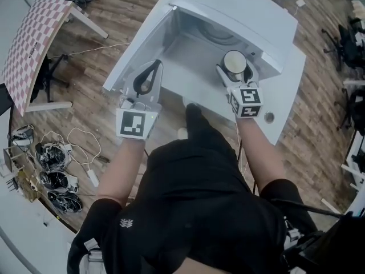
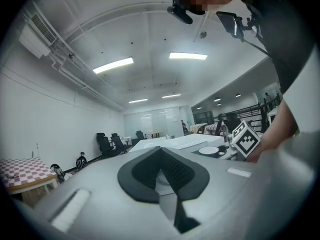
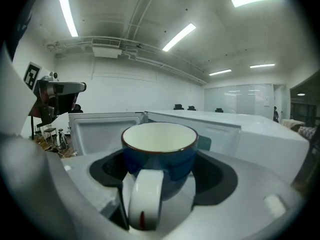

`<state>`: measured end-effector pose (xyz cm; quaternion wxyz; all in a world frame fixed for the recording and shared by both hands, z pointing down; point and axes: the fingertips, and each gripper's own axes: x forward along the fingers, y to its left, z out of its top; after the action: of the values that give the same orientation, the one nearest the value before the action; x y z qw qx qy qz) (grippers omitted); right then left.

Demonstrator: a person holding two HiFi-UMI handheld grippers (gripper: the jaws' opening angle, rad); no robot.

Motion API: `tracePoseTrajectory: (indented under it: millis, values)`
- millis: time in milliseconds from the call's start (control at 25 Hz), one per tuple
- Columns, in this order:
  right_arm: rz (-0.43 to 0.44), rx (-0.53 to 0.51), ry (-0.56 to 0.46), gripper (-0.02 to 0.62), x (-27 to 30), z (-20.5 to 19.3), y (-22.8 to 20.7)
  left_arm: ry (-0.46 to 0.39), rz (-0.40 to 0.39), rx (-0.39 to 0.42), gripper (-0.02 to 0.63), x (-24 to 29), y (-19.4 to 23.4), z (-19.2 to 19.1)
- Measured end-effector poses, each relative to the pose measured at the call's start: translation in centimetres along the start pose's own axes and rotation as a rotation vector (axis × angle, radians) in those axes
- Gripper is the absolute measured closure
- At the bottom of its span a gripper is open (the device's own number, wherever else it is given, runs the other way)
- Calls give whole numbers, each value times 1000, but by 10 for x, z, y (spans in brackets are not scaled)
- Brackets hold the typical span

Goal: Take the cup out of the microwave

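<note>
My right gripper (image 1: 234,68) is shut on a blue cup (image 1: 234,63) with a white inside and a white handle. It holds the cup upright in front of the open white microwave (image 1: 239,13), at the right of its mouth. In the right gripper view the cup (image 3: 160,156) sits between the pads, handle towards the camera. The microwave door (image 1: 132,50) hangs open at the left. My left gripper (image 1: 155,67) is by that door with its fingertips touching and nothing between them. The left gripper view shows the same gripper (image 2: 159,153) pointing out into the room.
The microwave stands on a white table (image 1: 288,104). A red-checkered board (image 1: 34,39) leans at the left over the wooden floor. Cables and gear (image 1: 51,170) lie at the lower left. Office chairs (image 1: 348,39) stand at the right edge.
</note>
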<state>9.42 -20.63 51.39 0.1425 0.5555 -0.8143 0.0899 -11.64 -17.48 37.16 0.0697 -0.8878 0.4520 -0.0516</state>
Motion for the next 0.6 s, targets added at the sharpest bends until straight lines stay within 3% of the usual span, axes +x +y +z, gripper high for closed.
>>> tracePoseTrajectory:
  millis: [600]
  values:
    - [27,14,-29,206,-38,73,-4,-20,14,19,600,3,23,46]
